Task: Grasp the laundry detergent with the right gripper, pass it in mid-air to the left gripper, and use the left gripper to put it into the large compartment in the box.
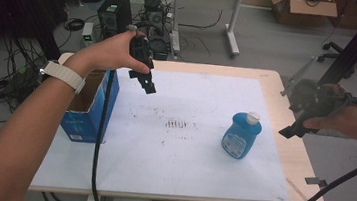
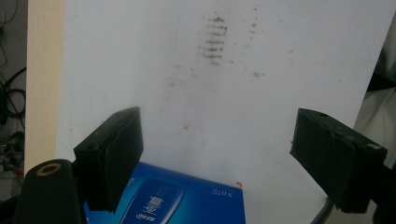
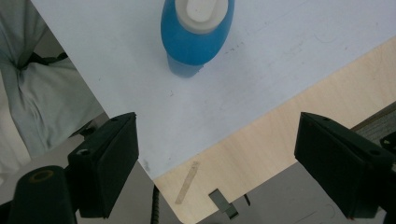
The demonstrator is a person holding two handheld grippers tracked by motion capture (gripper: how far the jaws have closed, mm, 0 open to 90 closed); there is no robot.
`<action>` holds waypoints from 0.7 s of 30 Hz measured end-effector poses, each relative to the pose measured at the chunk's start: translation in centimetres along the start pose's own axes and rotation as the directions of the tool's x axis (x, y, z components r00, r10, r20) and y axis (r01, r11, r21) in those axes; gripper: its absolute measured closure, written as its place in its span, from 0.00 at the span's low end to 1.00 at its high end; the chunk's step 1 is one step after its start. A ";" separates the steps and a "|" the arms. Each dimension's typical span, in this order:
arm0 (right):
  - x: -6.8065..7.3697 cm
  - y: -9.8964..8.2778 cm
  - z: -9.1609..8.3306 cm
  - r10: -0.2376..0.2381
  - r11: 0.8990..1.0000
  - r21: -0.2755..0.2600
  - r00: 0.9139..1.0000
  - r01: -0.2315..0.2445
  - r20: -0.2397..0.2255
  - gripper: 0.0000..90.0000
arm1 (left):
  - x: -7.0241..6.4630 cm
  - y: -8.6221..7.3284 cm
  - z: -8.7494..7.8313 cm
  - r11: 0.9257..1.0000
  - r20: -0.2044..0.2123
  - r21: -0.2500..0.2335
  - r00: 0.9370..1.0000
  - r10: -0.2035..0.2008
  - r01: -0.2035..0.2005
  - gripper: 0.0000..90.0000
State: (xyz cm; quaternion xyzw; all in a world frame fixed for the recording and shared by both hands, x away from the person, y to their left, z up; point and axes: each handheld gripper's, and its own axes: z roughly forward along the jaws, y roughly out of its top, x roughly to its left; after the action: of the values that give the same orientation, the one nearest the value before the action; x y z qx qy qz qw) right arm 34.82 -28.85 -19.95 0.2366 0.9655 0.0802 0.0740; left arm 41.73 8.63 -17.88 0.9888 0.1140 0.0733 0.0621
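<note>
A blue bottle [image 1: 241, 135] with a white cap stands upright on the white sheet [image 1: 186, 146] at the table's right half; from above it shows as a blue bottle [image 3: 197, 28] at the top of the right gripper view. An open blue cardboard box [image 1: 87, 108] sits at the table's left edge, and its printed side [image 2: 177, 200] shows below my left jaws. My left gripper [image 1: 148, 83] hangs open above the sheet beside the box, nothing between its jaws. My right gripper [image 1: 292, 127] is held open over the table's right edge, apart from the bottle.
The wooden table [image 1: 296, 158] shows bare wood right of the sheet, with a strip of tape [image 3: 187, 182] near its corner. Dark smudges [image 1: 176, 124] mark the sheet's middle. Cables, a computer tower [image 1: 114, 13] and another desk stand on the floor beyond.
</note>
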 end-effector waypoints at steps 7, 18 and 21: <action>0.4 -0.2 0.1 0.015 1.000 -0.008 1.000 -0.015 0.006 0.15 | -0.2 -0.3 0.0 1.000 -0.003 -0.006 1.000 0.003 -0.003 0.19; 1.0 -0.8 0.5 0.056 0.998 -0.037 0.998 -0.055 0.004 0.15 | -0.3 -0.5 0.5 1.000 0.004 -0.011 1.000 0.007 -0.007 0.19; 1.1 -1.0 0.7 0.065 0.997 -0.044 0.998 -0.064 0.004 0.15 | -0.3 -0.6 0.6 1.000 0.004 -0.013 1.000 0.008 -0.008 0.19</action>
State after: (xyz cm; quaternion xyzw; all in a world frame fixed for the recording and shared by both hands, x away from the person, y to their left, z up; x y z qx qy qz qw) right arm 33.53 -29.11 -20.93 0.2662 0.9551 0.1032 0.0794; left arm 41.39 9.04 -18.59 0.9890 0.1095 0.0722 0.0682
